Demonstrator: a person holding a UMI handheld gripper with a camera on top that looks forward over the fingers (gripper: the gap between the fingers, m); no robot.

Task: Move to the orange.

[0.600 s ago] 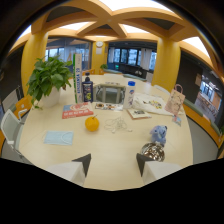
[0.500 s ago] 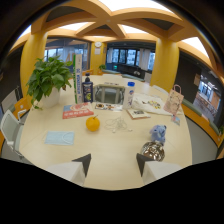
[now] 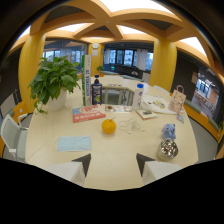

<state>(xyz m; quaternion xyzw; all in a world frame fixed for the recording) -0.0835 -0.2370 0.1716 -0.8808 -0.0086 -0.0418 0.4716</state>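
A: What are our fingers doing?

B: Our gripper [image 3: 113,161] is spread wide, with a big gap between the two dark tips. We hold nothing. Only bare table [image 3: 115,167] lies between them.

A: Where is the orange?

B: The orange [image 3: 109,126] sits on the table beyond the tips, a bit toward the left finger. It is well apart from us.

A: What is close to us?

B: A blue face mask [image 3: 73,144] lies flat ahead of the left finger. A shiny bowl [image 3: 168,148] sits ahead of the right finger, with a small blue toy [image 3: 168,131] just behind it.

A: And farther back?

B: A red book [image 3: 88,113] lies behind the orange. Behind that we see a dark bottle [image 3: 97,91] and a white bottle [image 3: 139,95]. A big green plant [image 3: 53,81] in a white pot stands off to the left. A small paper bag [image 3: 176,100] stands far to the right.
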